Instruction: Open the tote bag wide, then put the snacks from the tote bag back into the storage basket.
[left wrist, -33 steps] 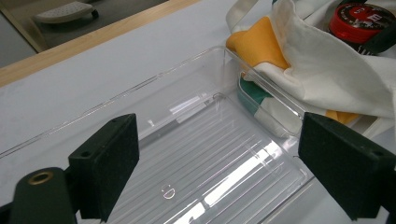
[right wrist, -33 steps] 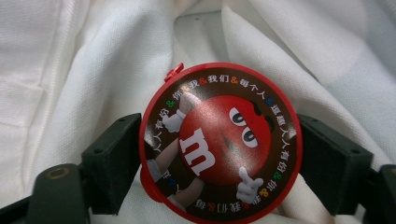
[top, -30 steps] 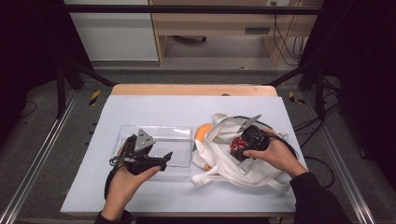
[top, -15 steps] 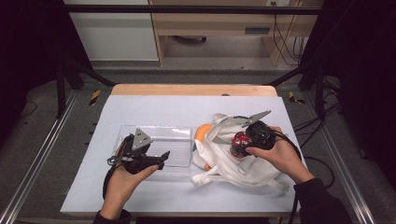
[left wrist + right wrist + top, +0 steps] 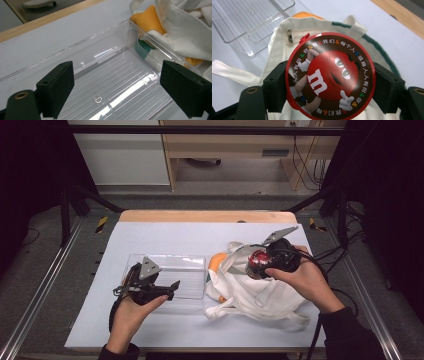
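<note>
A round red candy tin [image 5: 330, 77] with a cartoon face on its lid sits between the jaws of my right gripper [image 5: 330, 86], which is shut on it. In the high view the tin [image 5: 258, 261] hangs above a cream cloth bag [image 5: 252, 292] with an orange patch. My left gripper [image 5: 170, 287] hovers over a clear plastic tray [image 5: 192, 265], pointing right. Its jaws stand wide open with nothing between them [image 5: 117, 95], and the tray floor [image 5: 105, 82] lies bare below.
The tray and bag rest on a pale blue-grey mat [image 5: 165, 237] over a wooden table. The bag's handles [image 5: 220, 312] trail toward the front edge. Metal frame rails [image 5: 45, 285] run along both sides of the table.
My right gripper has risen with the tin, lifting it up out of the bag. The left gripper has stayed where it was.
</note>
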`<action>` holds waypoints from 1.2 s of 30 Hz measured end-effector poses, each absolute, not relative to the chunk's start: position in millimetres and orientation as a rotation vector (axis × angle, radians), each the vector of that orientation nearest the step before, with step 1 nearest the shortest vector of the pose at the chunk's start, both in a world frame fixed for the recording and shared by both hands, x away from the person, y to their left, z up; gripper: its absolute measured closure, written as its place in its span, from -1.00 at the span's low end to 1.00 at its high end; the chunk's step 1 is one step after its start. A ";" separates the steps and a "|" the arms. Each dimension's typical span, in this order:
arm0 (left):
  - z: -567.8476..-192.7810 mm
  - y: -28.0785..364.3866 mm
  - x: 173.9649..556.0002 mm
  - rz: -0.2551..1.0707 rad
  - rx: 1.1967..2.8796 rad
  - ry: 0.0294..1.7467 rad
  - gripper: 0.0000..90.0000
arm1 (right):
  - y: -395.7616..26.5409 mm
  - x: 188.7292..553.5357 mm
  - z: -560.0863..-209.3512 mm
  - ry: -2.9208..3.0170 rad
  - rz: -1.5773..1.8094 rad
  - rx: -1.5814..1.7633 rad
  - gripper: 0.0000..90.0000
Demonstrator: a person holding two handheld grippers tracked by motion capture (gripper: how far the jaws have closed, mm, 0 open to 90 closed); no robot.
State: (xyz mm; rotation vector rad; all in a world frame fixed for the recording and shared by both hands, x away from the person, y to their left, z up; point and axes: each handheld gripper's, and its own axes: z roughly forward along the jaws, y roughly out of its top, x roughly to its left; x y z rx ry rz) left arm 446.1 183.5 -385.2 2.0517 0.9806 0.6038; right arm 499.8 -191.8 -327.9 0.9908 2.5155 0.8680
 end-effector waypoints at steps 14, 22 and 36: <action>-386.0 187.9 447.0 0.620 2.050 1.003 -0.74 | -193.0 502.4 -313.1 2.498 0.855 0.996 -0.42; -387.4 188.2 447.5 0.620 2.049 1.011 -0.75 | -186.6 505.4 -303.7 2.497 0.872 0.980 -0.42; -386.9 197.3 448.8 0.641 2.029 1.043 -0.76 | -164.0 510.4 -295.0 2.501 0.889 0.951 -0.42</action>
